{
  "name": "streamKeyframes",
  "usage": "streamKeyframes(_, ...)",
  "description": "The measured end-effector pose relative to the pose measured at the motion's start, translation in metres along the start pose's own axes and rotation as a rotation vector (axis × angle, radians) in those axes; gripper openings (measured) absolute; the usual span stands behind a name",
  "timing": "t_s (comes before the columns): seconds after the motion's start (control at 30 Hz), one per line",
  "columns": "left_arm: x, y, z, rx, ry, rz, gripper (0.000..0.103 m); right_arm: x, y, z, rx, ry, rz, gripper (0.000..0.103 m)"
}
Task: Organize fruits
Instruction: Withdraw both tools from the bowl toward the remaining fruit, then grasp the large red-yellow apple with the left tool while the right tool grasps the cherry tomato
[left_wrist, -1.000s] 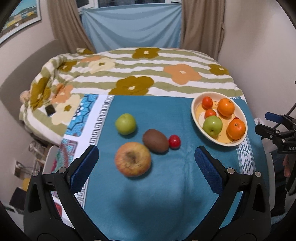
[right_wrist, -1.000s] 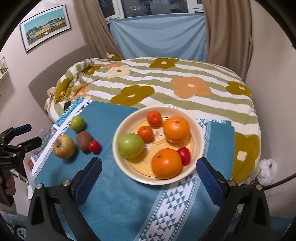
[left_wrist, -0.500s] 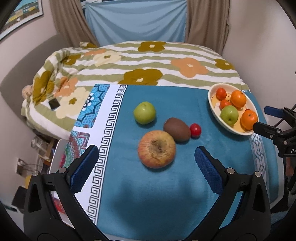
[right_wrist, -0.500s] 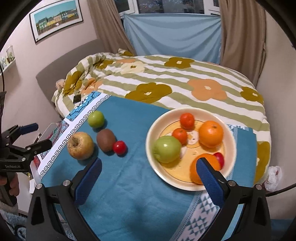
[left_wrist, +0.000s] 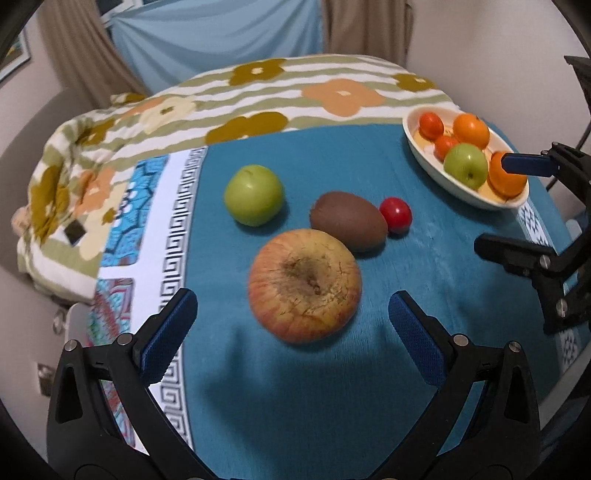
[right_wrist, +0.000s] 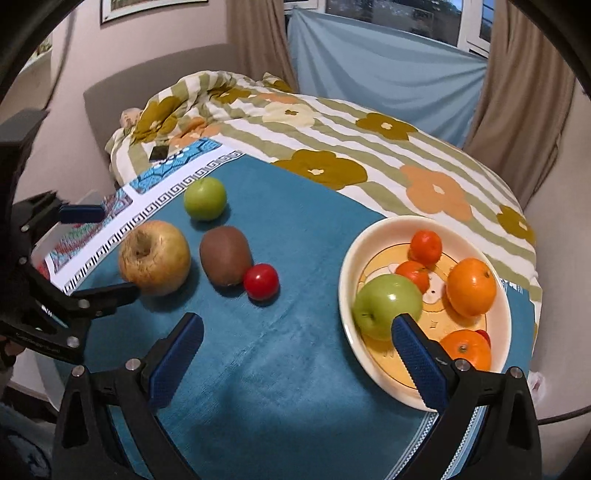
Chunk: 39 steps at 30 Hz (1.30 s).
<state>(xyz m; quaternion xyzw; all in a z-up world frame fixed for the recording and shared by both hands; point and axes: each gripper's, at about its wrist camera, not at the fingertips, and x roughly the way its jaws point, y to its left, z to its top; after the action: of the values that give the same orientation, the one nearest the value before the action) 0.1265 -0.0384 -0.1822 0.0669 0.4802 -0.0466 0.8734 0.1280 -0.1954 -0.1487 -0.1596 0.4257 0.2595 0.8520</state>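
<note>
On the teal cloth (left_wrist: 332, 387) lie a large yellow-red apple (left_wrist: 304, 284) (right_wrist: 154, 257), a brown kiwi (left_wrist: 348, 220) (right_wrist: 225, 255), a small red tomato (left_wrist: 396, 214) (right_wrist: 261, 281) and a green apple (left_wrist: 254, 194) (right_wrist: 205, 198). A cream plate (left_wrist: 436, 168) (right_wrist: 354, 350) at the right holds a green apple (right_wrist: 386, 304), oranges and small red fruits. My left gripper (left_wrist: 293, 332) is open, its fingers flanking the near side of the large apple without touching it. My right gripper (right_wrist: 295, 360) is open over bare cloth between the tomato and the plate.
Beyond the cloth a flowered striped quilt (right_wrist: 332, 129) covers the bed. A patterned white border (left_wrist: 173, 240) runs along the cloth's left side. Walls and curtains close in behind. The right gripper's frame (left_wrist: 546, 240) shows at the right edge of the left wrist view.
My left gripper has moved forward and down, closing in on the large apple. My right gripper has swung left, away from the plate, toward the loose fruits. Both stayed open.
</note>
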Motion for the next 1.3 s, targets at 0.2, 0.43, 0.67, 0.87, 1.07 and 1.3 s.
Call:
streamKeyframes(0.2,0.020,-0.003,0.002,0.028,0.002,-0.028,0.103,0.010,0.004,-0.012,0.036,0.025,0.008,0.092)
streamKeyframes(0.43,0.039,-0.007,0.003,0.059,0.036,-0.037,0.082,0.028,0.008,-0.017,0.044,0.057,0.050,0.075)
streamKeyframes(0.67,0.042,-0.002,0.005,0.058,0.043,-0.060,0.079,0.041,0.012,-0.013,0.050,0.061,0.078,0.065)
streamKeyframes(0.87,0.042,0.002,0.006,0.048,0.057,-0.060,0.079,0.052,0.014,-0.001,0.023,0.058,0.083,0.061)
streamKeyframes(1.07,0.044,0.011,0.006,0.031,0.070,-0.034,0.079,0.061,0.016,0.008,-0.036,0.059,0.084,0.053)
streamKeyframes(1.3,0.045,0.021,0.006,-0.005,0.078,-0.027,0.079,0.069,0.016,0.015,-0.078,0.059,0.090,0.047)
